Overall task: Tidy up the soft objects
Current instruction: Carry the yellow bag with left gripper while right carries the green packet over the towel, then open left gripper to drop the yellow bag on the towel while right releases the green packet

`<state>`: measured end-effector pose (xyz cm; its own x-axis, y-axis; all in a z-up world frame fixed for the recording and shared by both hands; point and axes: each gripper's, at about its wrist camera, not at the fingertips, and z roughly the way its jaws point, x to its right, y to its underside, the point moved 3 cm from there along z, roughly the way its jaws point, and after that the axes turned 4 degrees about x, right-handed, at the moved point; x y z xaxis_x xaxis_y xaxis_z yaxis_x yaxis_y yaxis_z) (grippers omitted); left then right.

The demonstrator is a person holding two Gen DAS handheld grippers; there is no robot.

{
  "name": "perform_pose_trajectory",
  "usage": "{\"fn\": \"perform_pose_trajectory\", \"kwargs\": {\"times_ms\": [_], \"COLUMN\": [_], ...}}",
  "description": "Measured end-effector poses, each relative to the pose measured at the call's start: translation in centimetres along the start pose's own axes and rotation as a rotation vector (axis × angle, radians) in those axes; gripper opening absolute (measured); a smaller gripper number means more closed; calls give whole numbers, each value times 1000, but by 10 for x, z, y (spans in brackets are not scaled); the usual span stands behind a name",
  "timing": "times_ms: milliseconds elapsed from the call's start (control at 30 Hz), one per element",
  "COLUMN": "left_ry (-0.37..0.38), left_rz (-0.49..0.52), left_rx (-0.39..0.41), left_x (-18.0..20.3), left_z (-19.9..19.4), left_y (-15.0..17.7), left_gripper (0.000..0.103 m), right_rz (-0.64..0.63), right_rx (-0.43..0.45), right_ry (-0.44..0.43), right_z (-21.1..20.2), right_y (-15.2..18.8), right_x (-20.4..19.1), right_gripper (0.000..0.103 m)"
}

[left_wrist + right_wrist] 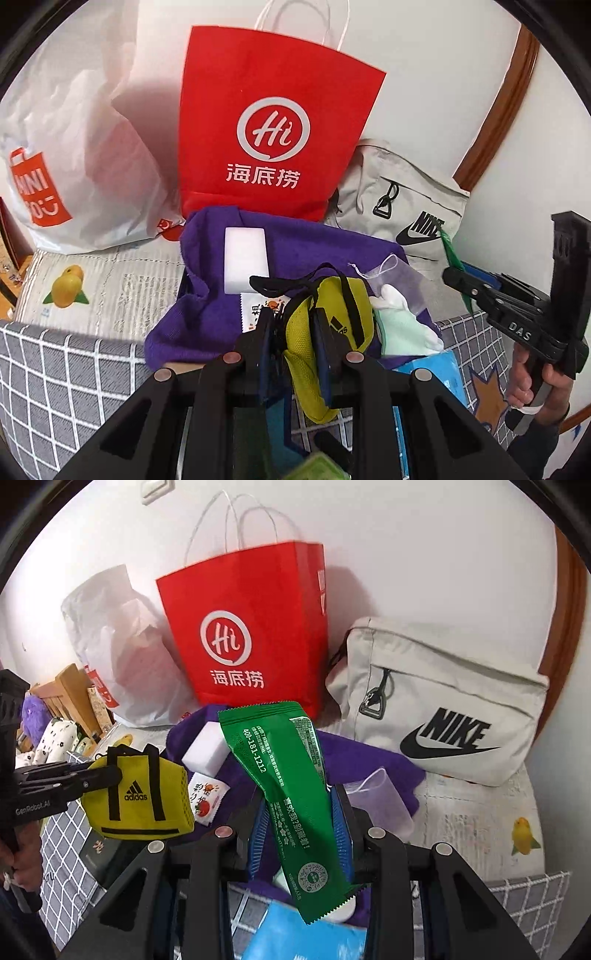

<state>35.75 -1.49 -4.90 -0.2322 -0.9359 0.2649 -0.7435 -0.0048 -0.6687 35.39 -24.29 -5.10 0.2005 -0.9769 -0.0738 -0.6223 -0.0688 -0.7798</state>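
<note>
Left wrist view shows the left gripper (295, 332) fingers clamped on a small yellow bag (325, 321) above the purple cloth (295, 247). Right gripper (301, 834) fingers pinch a green packet (288, 786), before the red paper bag (258, 627).

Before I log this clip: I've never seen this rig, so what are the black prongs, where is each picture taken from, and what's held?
No robot here: a person holds a handheld two-finger gripper in each hand, with a fisheye camera on each looking along its fingers. In the left wrist view, the left gripper is shut on a small yellow Adidas bag. In the right wrist view, the right gripper is shut on a green sachet. Behind stand a red paper bag, a white Miniso plastic bag and a grey Nike pouch. A purple cloth lies below, carrying a white sponge block.
</note>
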Motion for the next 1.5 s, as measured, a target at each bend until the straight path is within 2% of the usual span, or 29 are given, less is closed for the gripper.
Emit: {"fn": "perform_pose_trajectory", "kwargs": {"times_ms": [400,833,1067,1200,1267,1333,1400,1467,1500], "left_ry": [5,-2,-3,-11,-26,-35,-34,-34,-36], "left_rz": [-10,8,0,7,15,15,12,26,33], "left_rx": [-59,-142,-170,-184,-191,-198,-202,-187,-180], "left_x": [0,6,5,4,6,6,5,8,8], "left_z": [47,93,113,120,123,124,123,119,116], "left_y": [-7,-5,-8,-9,-10,-10,-9,-10,-10], "left_gripper": [20,20,22,25,30,33,45,53,54], "right_rz": [-32,13,0,-10,-12,-10,-4,7,14], "right_rx": [-91,-158,-195,-203,-201,-198,-193,-191,-190], "right_ry": [48,47,53,50,52,54,56,43,32], "right_z": [61,88,102,106,106,107,106,105,103], "right_y": [-3,9,14,16,17,18,17,16,15], "right_x": [22,38,38,36,34,34,35,35,35], "right_gripper": [33,34,38,46,56,61,61,62,62]}}
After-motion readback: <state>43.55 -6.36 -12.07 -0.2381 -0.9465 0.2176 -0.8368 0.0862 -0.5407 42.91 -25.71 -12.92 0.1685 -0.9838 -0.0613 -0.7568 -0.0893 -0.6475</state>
